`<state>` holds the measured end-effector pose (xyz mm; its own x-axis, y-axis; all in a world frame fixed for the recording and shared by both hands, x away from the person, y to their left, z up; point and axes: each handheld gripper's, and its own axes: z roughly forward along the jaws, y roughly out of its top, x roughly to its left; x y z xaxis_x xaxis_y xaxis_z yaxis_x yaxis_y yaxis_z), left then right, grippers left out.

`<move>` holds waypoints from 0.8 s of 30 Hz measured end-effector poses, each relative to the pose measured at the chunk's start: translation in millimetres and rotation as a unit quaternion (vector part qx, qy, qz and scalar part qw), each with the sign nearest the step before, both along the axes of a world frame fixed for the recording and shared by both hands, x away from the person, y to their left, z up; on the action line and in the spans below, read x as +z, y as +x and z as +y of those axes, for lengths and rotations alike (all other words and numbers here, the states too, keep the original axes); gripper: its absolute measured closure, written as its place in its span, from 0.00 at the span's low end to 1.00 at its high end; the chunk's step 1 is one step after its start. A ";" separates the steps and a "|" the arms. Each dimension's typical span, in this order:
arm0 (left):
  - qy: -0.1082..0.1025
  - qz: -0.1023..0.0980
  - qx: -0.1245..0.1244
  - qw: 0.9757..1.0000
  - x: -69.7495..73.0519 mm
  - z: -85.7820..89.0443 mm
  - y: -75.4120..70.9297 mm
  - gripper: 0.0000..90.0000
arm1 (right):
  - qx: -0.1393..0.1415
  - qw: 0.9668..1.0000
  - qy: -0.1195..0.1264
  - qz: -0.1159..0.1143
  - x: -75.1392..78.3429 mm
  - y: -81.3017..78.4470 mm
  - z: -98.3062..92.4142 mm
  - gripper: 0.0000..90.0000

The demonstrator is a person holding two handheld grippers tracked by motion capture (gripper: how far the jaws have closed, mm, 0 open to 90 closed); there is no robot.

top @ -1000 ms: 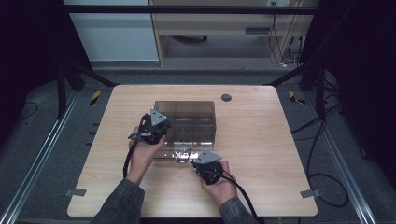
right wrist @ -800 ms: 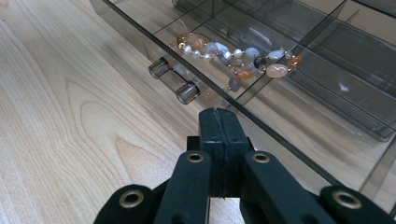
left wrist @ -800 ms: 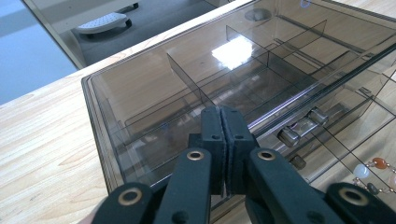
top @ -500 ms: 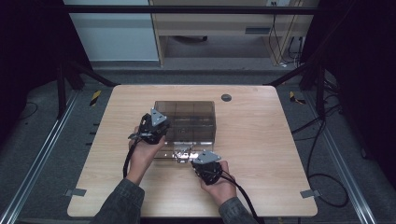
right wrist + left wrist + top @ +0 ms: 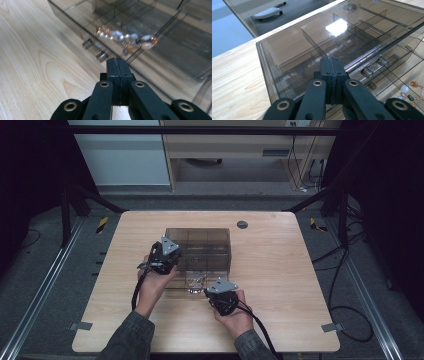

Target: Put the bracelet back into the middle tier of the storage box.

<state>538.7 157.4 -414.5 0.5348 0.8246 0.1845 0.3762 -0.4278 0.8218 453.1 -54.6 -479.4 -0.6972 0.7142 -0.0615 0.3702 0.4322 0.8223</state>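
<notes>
Both grippers are clenched empty: left gripper (image 5: 331,75) resting on the box (image 5: 202,247) at mid-tabletop (image 5: 280,270), right gripper (image 5: 117,72) nearing its open drawer (image 5: 175,52). A careless push could spill the bracelet (image 5: 127,38).

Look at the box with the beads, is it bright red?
No, the box is clear smoky grey plastic, with the wooden table showing through.

Both forearms come in over the near edge of the surface. The left hand (image 5: 152,287) holds the left gripper (image 5: 331,65) further in, left of the middle, with its jaws pressed tight together. The right hand (image 5: 232,317) holds the right gripper (image 5: 117,65) nearer the near edge, jaws closed too, with nothing between them.
</notes>
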 end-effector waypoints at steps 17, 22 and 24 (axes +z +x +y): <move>0.002 0.004 -0.002 1.000 0.8 -0.3 -0.8 1.00 | -0.003 1.000 -0.003 0.006 -2.4 5.8 1.8 1.00; 0.001 0.004 -0.002 1.000 0.7 -0.2 -0.7 1.00 | -0.004 1.000 -0.008 0.006 -3.1 10.4 1.2 1.00; 0.002 0.004 -0.002 1.000 0.7 -0.3 -0.7 1.00 | -0.007 1.000 -0.006 0.011 -3.6 11.7 1.1 1.00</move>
<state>538.0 157.1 -413.8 0.5396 0.8216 0.1836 0.3804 -0.4326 0.8174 464.8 -53.5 -483.0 -0.6885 0.7231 -0.0547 0.3939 0.4362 0.8090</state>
